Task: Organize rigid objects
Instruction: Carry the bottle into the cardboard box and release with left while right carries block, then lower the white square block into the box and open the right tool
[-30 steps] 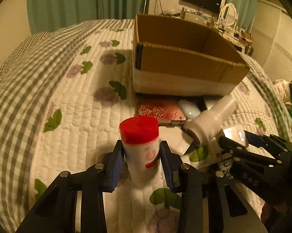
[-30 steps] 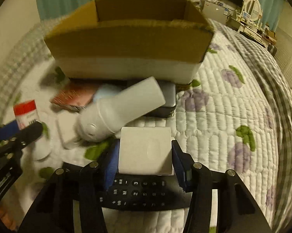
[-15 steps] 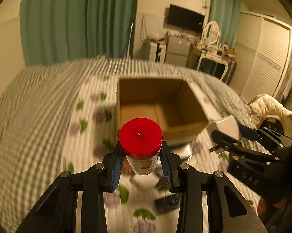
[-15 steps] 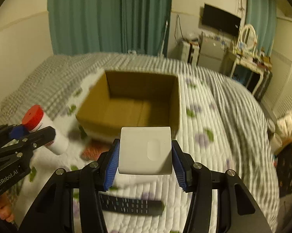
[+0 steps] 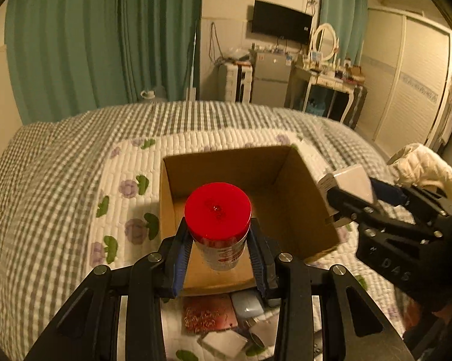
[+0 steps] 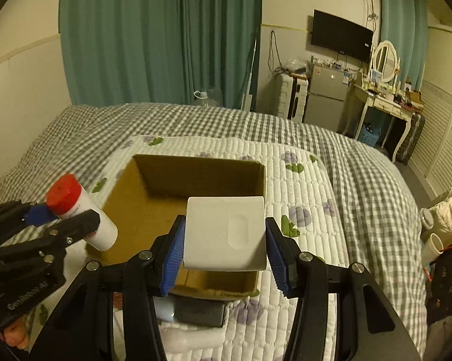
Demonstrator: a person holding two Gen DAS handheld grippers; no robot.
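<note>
My left gripper (image 5: 218, 248) is shut on a white bottle with a red cap (image 5: 217, 215) and holds it in the air above the near part of an open cardboard box (image 5: 289, 162) on the bed. My right gripper (image 6: 224, 249) is shut on a white square box (image 6: 224, 233) and holds it above the same cardboard box (image 6: 196, 162), near its front right. The bottle (image 6: 75, 207) and left gripper (image 6: 54, 219) show at the left of the right wrist view. The white box (image 5: 350, 180) and right gripper (image 5: 355, 201) show at the right of the left wrist view.
Below the box's near side lie a red patterned card (image 5: 209, 316), a pale blue object (image 5: 247, 303), a small white box (image 5: 224, 341) and a dark grey case (image 6: 200, 310). The quilted bed (image 6: 298, 186) spreads around; furniture stands far behind.
Both grippers lifted their objects off the bed and carried them forward over the open box. The view now looks down into the box.
</note>
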